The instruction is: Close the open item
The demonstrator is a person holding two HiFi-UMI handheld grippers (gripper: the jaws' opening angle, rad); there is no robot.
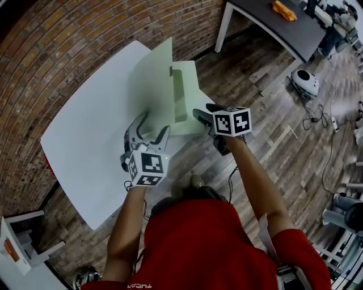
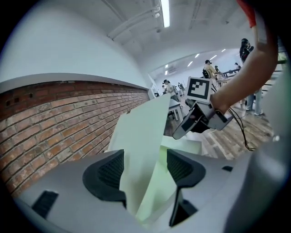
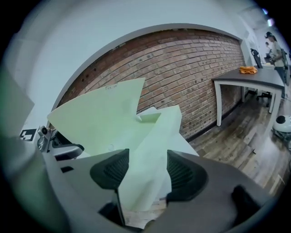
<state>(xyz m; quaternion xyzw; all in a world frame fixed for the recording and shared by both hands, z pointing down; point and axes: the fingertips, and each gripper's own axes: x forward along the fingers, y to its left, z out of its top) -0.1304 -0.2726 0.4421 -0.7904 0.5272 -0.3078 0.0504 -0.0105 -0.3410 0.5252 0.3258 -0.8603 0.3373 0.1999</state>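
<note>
Head view: pale green box (image 1: 187,107) open near worktop's (image 1: 85,147) right edge, floor (image 1: 266,113) just beyond, lid (image 1: 150,85) standing upright; contents hidden. Left gripper (image 1: 154,124) spread wide astride lid's edge, unclamped. Right gripper (image 1: 202,115) spread astride flap (image 3: 145,154) likewise. Broad worktop surface leftward, toward brick wall (image 1: 68,39).

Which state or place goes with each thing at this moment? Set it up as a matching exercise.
Things:
1. folder
2. left tongs
3. cloth
4. table

States or places:
A. orange, on the dark desk at the far right
B. pale green, with its cover standing up
C. open, with the cover's edge between them
D. white, beside the brick wall, bearing the folder

Pairs: 1-B, 2-C, 3-A, 4-D
</note>
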